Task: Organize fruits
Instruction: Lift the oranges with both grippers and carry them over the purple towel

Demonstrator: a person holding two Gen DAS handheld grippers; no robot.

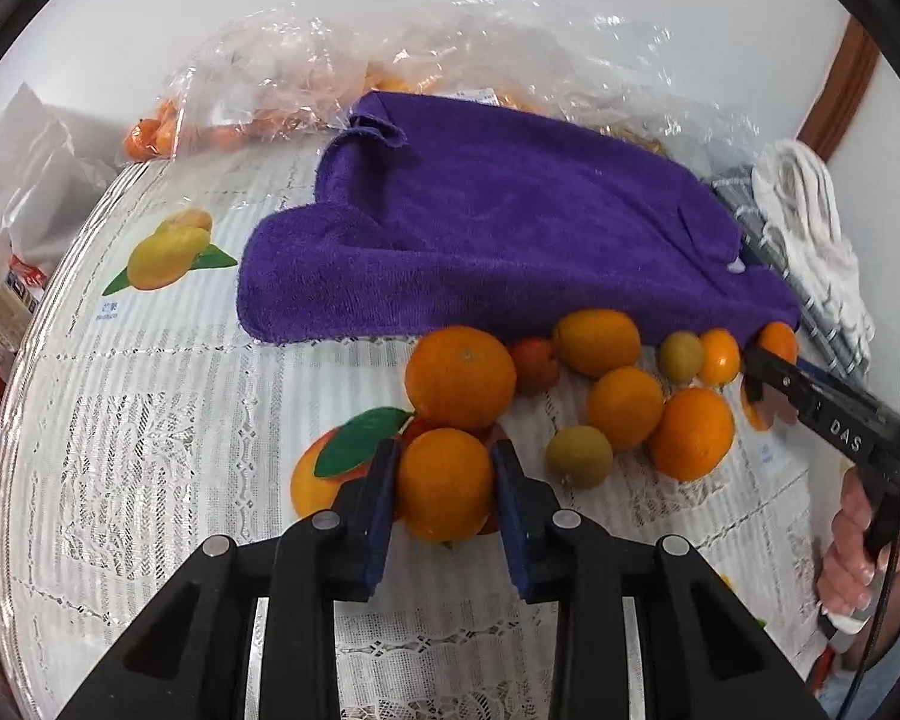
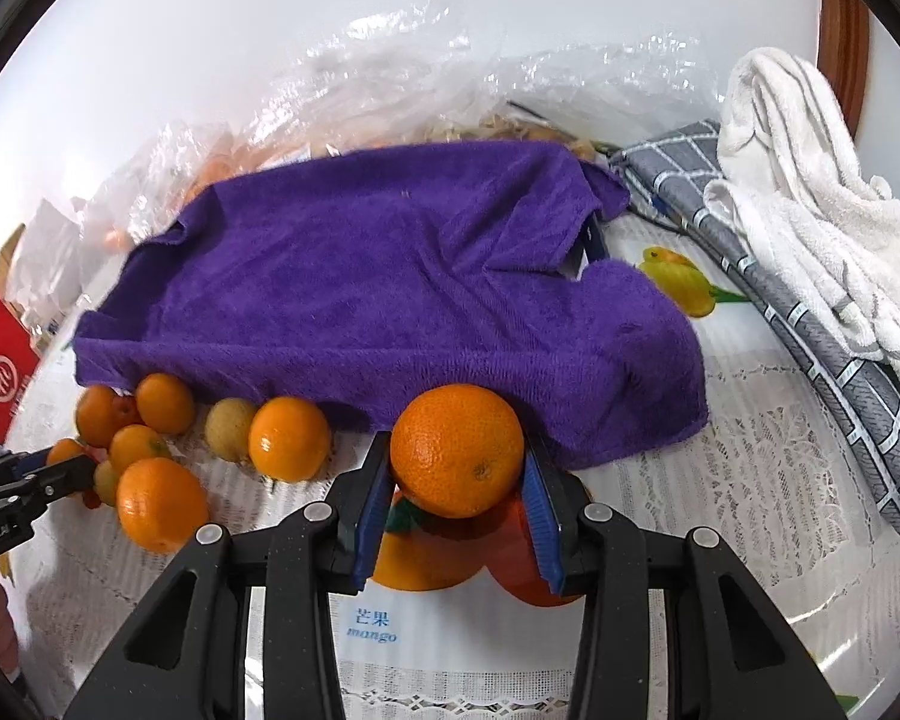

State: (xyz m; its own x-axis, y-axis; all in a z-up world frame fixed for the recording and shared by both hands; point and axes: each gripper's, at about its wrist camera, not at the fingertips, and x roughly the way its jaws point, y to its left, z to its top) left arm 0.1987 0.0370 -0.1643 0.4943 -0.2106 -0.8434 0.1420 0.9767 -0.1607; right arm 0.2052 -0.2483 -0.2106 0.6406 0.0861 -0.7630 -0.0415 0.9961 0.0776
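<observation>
A: Biggest first. Worktop (image 1: 168,396) with a lace cover printed with fruit pictures, so ignore the flat mango and orange prints, they're not real.

B: Then the purple towel (image 1: 498,228)?

A: Yes, spread over something boxy, looks like a lined tray or landing spot for the fruit; that's my guess. Behind it, crumpled clear plastic bags (image 1: 306,66) holding more small oranges. Right edge: grey checked cloth (image 2: 810,312) with a white towel (image 2: 810,180) piled on top.

B: Loose fruit?

A: A cluster (image 1: 630,396) of oranges and a few greenish ones on the worktop, right along the towel's near edge. Probably tipped out there for sorting.

B: Grippers?

A: Left gripper (image 1: 447,483) has its fingers (image 1: 381,510) closed on a smaller orange (image 1: 444,483), pads on both sides, fruit at the near end of the cluster, low over the worktop. Right gripper (image 2: 457,477) holds a big orange (image 2: 457,459) between its blue fingers (image 2: 540,516), just in front of the towel's edge. Both grip at the widest part so a round fruit doesn't squirt out.

B: Stage?

A: Both loaded, nothing on the towel yet.
</observation>
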